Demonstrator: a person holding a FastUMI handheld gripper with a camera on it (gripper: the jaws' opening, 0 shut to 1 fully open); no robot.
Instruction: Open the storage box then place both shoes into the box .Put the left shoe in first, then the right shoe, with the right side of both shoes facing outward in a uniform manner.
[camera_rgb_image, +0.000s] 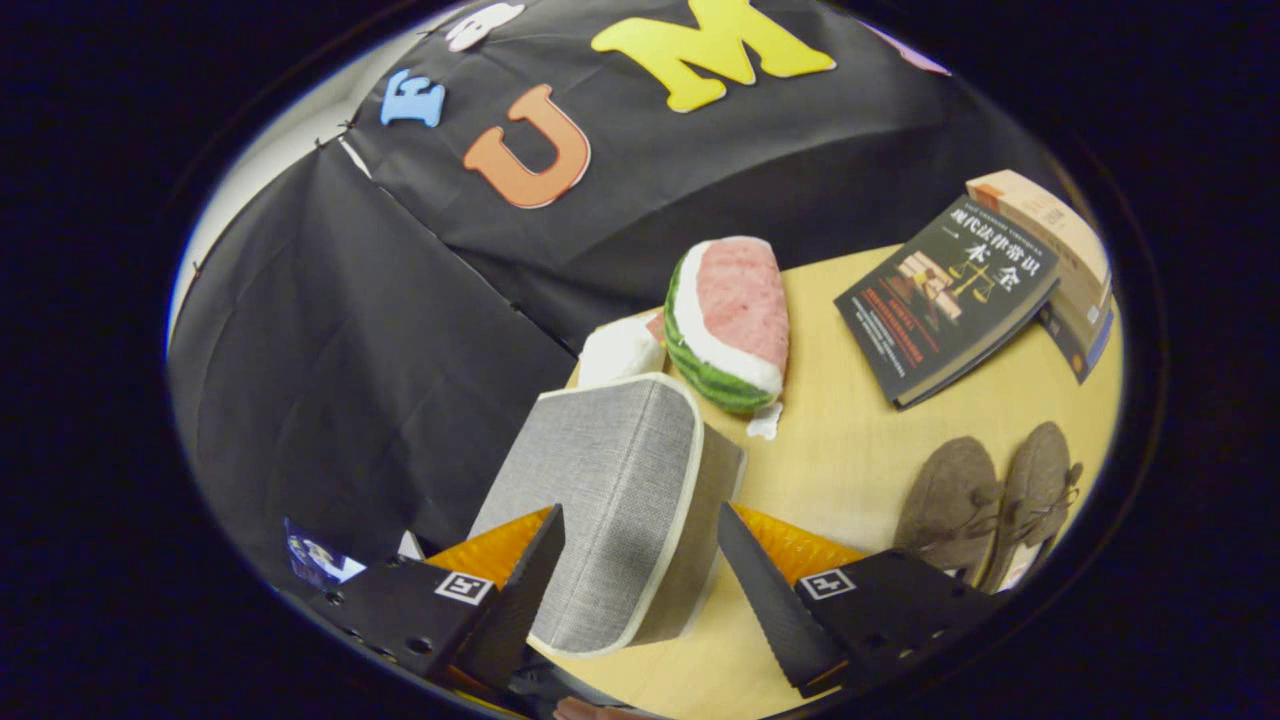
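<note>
On the wooden table (850, 450), the storage box (610, 500) sits lidded between the gripper (640, 580) fingers (spread, not pressing), both shoes (985, 505) waiting outside.

The gripper (640, 580) stands open, its fingers (530, 590) on either side of the grey storage box (610, 500), not visibly pressing it. The box sits closed on the yellow surface (850, 440). Just beyond the box lies a plush watermelon slice (730, 320), with a white soft thing (620, 350) beside it. Well apart from the box rest two brown shoes (990, 510) side by side, and beyond them a dark book (945, 295) on a stack.
</note>
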